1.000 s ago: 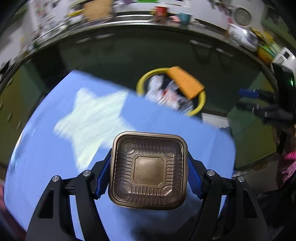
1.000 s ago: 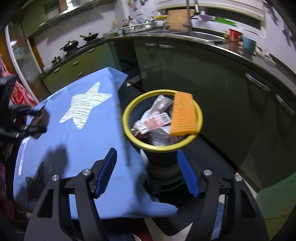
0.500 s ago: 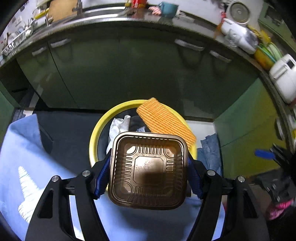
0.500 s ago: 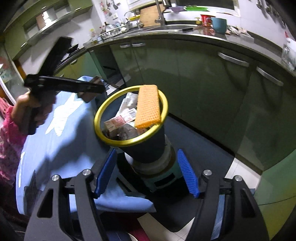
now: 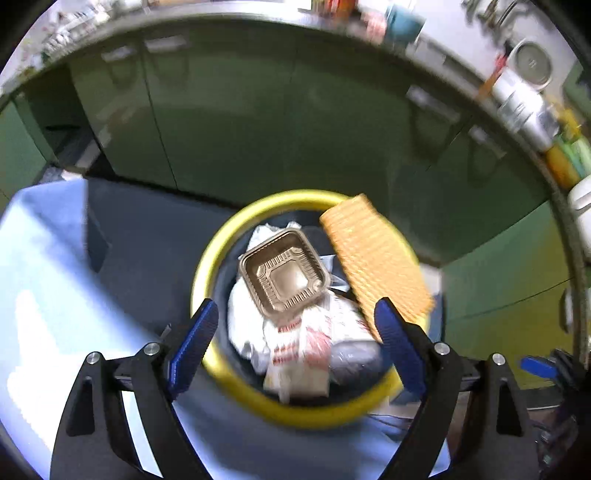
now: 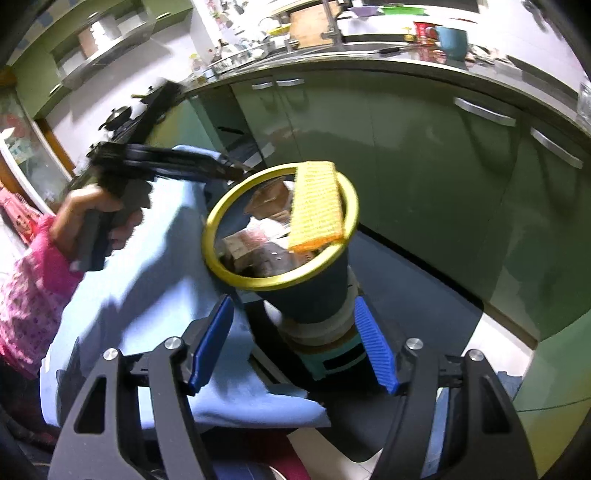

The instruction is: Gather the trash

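Now, we go view by view.

Left wrist view, left hand-held gripper [image 5: 293,326]: released; we see its jaws have just been opening, blue pads wide apart with nothing pressed between them.
Left wrist view, brown plastic tray [image 5: 283,274]: lies tilted inside the yellow-rimmed bin [image 5: 207,258], on top of white wrappers [image 5: 295,343].
Left wrist view, orange ribbed sponge [image 5: 375,258]: rests across the bin's rim on the right side.
Left wrist view, hard to make out: everything is motion-blurred; we cannot read the print on the wrappers, and the things on the kitchen counter [image 5: 258,22] are smears.
Left wrist view, surface: blue cloth [image 5: 48,266] on the desk, touching the bin's near rim.

Right wrist view, right hand-held gripper [image 6: 293,345]: released, jaws apart around empty air, pointing at the bin's dark body.
Right wrist view, hidden: the tray is mostly screened by the rim and sponge; we cannot tell it clearly.
Right wrist view, left hand [image 6: 94,218]: grips the other tool's handle, pink sleeve [image 6: 26,299] cut off at the edge.
Right wrist view, room: green cabinets [image 6: 424,155], grey floor [image 6: 413,273].
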`<control>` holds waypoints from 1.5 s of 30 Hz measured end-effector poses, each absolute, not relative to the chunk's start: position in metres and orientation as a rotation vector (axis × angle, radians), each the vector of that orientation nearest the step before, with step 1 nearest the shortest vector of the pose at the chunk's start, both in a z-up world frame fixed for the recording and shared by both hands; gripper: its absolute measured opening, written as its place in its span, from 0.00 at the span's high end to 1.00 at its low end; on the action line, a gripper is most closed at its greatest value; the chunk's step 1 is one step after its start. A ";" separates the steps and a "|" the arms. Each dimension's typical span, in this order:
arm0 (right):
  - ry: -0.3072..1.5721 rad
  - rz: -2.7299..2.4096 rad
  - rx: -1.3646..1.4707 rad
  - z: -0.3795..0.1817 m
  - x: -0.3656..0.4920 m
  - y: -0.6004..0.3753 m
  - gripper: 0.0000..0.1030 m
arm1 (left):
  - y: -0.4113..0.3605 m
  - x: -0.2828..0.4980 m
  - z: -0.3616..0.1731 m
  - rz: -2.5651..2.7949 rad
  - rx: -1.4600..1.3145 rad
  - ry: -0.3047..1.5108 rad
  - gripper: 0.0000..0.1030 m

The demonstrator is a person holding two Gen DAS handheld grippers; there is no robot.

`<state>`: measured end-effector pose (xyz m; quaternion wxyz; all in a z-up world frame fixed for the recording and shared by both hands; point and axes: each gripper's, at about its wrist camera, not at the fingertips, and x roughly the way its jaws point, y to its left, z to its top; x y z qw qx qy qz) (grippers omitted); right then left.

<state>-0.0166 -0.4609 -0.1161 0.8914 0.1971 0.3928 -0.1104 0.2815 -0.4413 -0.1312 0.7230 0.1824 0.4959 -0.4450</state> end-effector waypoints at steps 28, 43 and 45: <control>0.613 -0.143 0.101 -0.036 -0.037 -0.325 0.06 | 0.032 0.011 -0.012 -0.024 -0.042 0.582 0.04; 0.541 -0.119 0.091 -0.016 -0.068 -0.305 0.06 | 0.055 -0.027 -0.002 -0.051 -0.102 0.553 0.04; 0.541 -0.118 0.086 -0.016 -0.068 -0.302 0.06 | 0.056 -0.030 -0.001 -0.049 -0.099 0.548 0.04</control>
